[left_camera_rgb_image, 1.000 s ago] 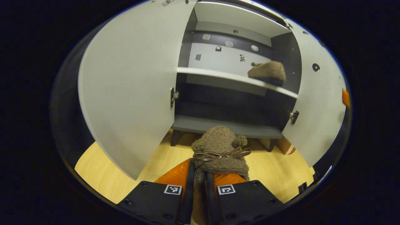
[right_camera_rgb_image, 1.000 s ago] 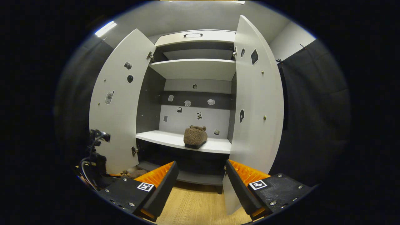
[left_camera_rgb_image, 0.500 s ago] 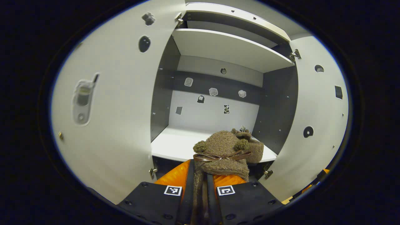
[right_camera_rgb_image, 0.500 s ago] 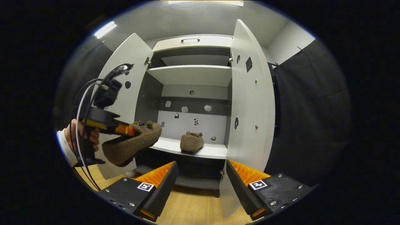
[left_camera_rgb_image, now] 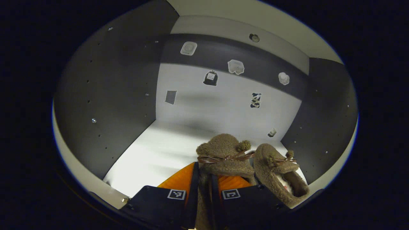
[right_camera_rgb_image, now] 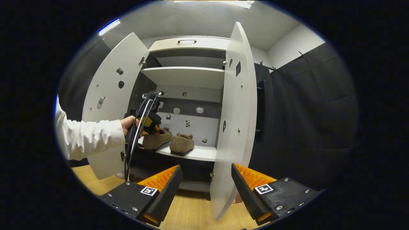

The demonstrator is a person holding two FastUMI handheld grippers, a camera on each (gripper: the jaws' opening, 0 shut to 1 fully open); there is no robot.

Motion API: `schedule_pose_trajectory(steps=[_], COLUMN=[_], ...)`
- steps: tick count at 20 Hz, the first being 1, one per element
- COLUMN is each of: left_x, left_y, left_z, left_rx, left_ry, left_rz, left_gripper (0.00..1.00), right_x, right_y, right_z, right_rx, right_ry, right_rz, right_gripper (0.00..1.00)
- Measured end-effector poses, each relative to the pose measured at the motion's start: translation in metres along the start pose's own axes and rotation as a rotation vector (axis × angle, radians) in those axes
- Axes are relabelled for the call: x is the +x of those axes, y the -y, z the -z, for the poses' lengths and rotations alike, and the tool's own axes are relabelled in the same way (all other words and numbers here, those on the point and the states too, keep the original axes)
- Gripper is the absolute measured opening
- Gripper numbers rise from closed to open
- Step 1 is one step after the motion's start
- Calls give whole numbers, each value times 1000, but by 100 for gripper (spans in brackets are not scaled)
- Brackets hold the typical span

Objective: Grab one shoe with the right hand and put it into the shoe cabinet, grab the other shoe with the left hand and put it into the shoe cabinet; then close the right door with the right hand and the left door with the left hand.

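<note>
Left gripper [left_camera_rgb_image: 204,191]: fingers closed on the heel of a brown fleece slipper [left_camera_rgb_image: 225,156], both pressing on it; toe points away from the fingers, into the shoe cabinet [left_camera_rgb_image: 105,95].
Held slipper: over the white middle shelf [left_camera_rgb_image: 153,153]; contact with the shelf cannot be told.
Second slipper [left_camera_rgb_image: 278,172]: on the same shelf, just right of the held one, open side up.
Right gripper [right_camera_rgb_image: 204,188]: fingers wide apart, nothing between them, well back from the cabinet, over the wood floor [right_camera_rgb_image: 191,214].
Left door [right_camera_rgb_image: 108,99]: open, ahead and left of the right gripper.
Right door [right_camera_rgb_image: 235,121]: open, directly ahead of it.
Person's hand [right_camera_rgb_image: 127,123]: holds the left gripper at the shelf, white sleeve [right_camera_rgb_image: 86,135] behind.
</note>
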State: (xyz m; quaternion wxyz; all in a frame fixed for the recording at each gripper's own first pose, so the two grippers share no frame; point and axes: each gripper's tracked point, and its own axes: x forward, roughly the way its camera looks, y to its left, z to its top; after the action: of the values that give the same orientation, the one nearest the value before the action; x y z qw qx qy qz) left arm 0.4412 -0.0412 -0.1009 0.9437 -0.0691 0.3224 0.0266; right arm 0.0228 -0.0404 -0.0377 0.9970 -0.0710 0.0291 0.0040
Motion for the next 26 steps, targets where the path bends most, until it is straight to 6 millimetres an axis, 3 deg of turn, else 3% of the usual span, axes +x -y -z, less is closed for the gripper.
schedule_pose_trajectory(steps=[3,4,6,8,11,12,14,18,23,26], left_x=[9,9,7,1,-7,-11,-22,-59,-138,-187], left_y=[-3,-2,-5,-11,-16,-17,-21,-19,9,17], left_z=[5,2,7,8,12,13,15,-2,-24,-23], left_rx=[20,20,12,17,17,13,7,40,80,91], left_ry=[-25,-21,-31,-28,-36,-44,-43,63,232,304], left_rz=[-14,-15,-18,-22,-8,-4,0,16,113,163], left_gripper=[26,34,36,49,80,79,89,95,97,97], right_x=[-3,-3,-3,-4,-5,-5,-7,-8,-4,-1], right_y=[9,12,16,19,20,20,19,13,0,-8], right_z=[4,6,9,11,15,15,15,17,13,10], right_rx=[8,8,10,14,24,25,20,41,69,97], right_ry=[-3,-7,-15,-16,-25,-25,-23,-25,-16,-18], right_rz=[26,33,40,42,32,27,22,-2,-40,-71], right_gripper=[94,94,94,94,94,94,94,94,94,94])
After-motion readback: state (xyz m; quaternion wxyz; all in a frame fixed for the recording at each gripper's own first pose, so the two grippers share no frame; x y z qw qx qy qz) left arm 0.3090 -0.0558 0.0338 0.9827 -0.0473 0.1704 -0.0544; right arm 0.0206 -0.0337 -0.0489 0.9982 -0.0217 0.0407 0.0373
